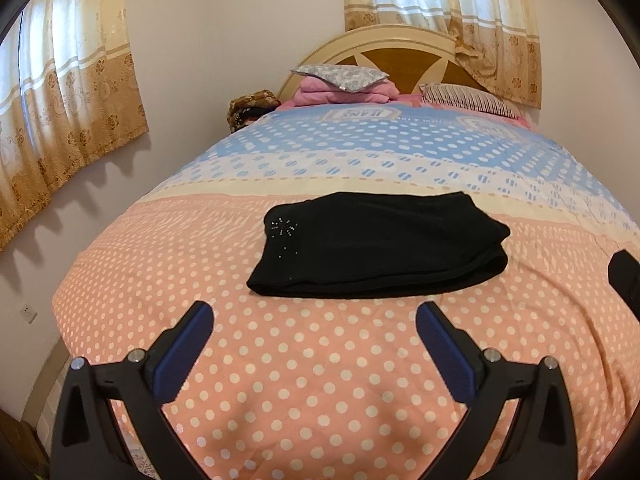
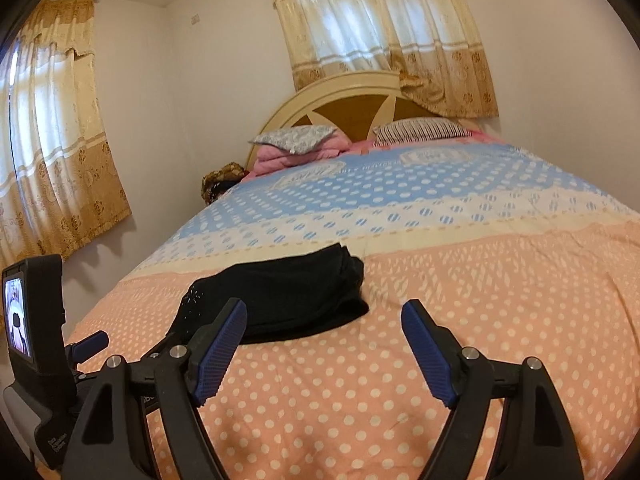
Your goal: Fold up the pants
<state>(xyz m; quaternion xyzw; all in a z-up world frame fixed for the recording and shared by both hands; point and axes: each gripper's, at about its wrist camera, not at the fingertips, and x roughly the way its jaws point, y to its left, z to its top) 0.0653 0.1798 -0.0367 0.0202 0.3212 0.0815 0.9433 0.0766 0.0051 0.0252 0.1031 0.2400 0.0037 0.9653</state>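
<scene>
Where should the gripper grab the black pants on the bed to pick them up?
Probably the near edge of the black pants, coming in low from the foot of the bed. The pants lie folded in flat layers, and that edge faces both open grippers, the left gripper and the right gripper. Pinching all layers together there should keep the fold from falling open.

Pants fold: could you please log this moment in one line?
pants: folded on bed | left gripper: open, clear | right gripper: open, clear
</scene>
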